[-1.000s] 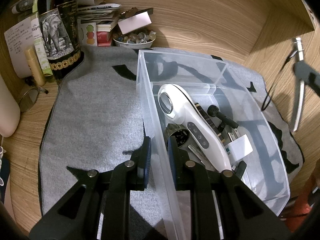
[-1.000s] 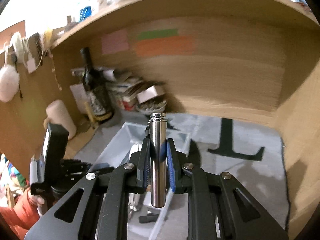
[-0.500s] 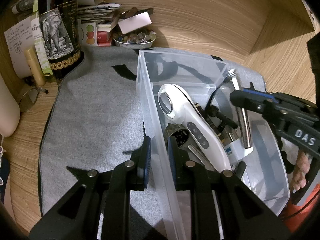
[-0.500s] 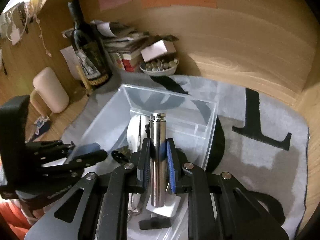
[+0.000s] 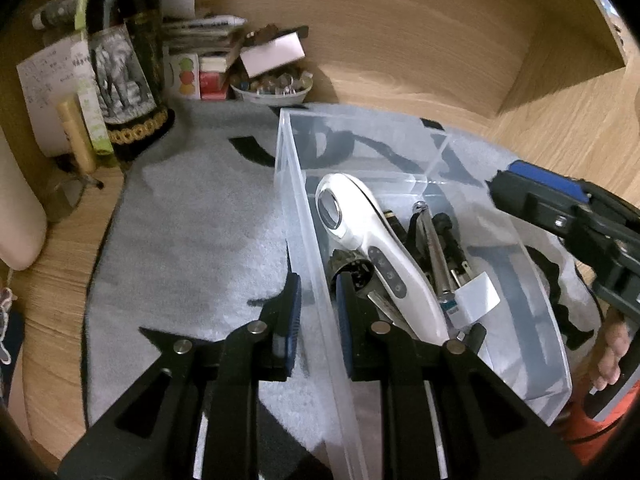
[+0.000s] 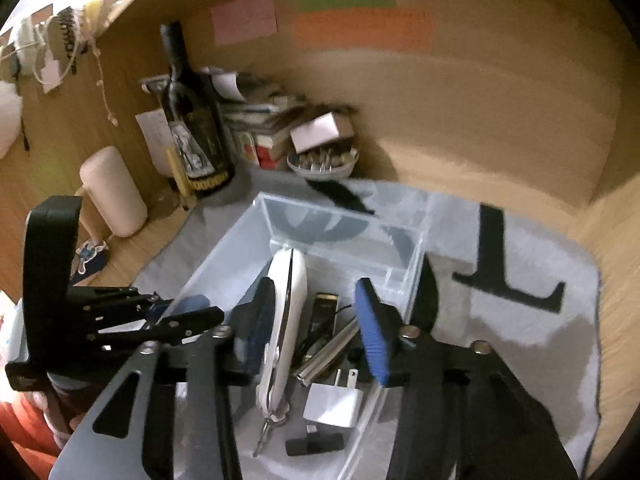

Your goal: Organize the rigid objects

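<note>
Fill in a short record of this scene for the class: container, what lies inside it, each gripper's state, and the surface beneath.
container: clear plastic bin
contents: white handheld device, metal cylinder, white plug, small dark parts
left gripper: shut on the bin's wall
right gripper: jaws opening, nothing between the pads, cylinder lying in the bin
surface: grey mat

We see a wooden desk alcove (image 6: 460,120) with a curved-looking back wall, lit warmly and dimly. On that wall, above the dark wine bottle (image 6: 192,120), hang pink (image 6: 244,18), green (image 6: 348,0) and orange (image 6: 362,30) paper notes. Right of the bottle lie stacked books (image 5: 204,40) and a small bowl (image 5: 272,88). A grey mat (image 5: 192,232) covers the desktop before the bottle.
</note>
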`<state>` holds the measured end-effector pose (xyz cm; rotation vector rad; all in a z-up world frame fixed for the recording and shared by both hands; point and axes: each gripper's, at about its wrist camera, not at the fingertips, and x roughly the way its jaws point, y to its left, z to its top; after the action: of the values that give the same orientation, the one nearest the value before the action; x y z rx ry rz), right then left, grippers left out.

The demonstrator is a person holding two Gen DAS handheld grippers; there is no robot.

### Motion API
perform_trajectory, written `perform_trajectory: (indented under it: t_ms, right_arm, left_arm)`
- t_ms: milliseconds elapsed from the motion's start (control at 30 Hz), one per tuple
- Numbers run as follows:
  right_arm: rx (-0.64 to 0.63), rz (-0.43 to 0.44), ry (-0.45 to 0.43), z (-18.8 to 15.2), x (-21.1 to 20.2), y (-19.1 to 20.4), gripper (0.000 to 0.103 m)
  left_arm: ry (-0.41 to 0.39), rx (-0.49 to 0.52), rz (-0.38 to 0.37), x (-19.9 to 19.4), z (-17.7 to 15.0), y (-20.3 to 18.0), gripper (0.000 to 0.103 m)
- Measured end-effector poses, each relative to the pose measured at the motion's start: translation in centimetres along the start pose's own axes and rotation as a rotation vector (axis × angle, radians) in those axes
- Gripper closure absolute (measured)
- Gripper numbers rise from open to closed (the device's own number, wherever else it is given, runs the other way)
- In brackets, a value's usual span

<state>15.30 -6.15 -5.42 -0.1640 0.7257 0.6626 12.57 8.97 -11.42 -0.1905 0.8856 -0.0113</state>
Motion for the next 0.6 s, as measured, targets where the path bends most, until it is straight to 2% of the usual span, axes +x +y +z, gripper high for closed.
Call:
perform_trajectory:
  t_ms: [133,200,267,400,467,600]
  right_arm:
    - [-0.019,-0.026,-0.064,-0.4,-2.5,0.5,0.051]
    - [-0.023,-0.054,-0.109,-0.9,-4.0,0.7,0.034]
    - [-0.028,-0.077,-0.154,-1.2,-5.3,1.0,0.026]
    - [-0.035,-0.101,-0.221,-2.0,-8.2,1.1,0.017]
    - [-0.026,-0.112,-0.249,-2.3,-9.4,1.1,0.013]
    - [0.007,-0.124,-0.299,-3.1,-11.5,0.6,0.000]
  left_arm:
    - [-0.042,-0.002,0.009,-1.8,-0.3,-0.3,0.086]
    - [-0.076,0.006,0.014,-3.2,-0.4,-0.7,0.086]
    - [-0.118,0.021,0.024,-4.6,-0.5,-1.3,0.085]
    - [-0.236,0.055,0.039,-8.2,-0.8,-3.0,0.062]
    - [-0.287,0.064,0.039,-9.7,-0.9,-3.6,0.057]
    - [-0.371,0.064,0.021,-12.6,-1.3,-4.7,0.044]
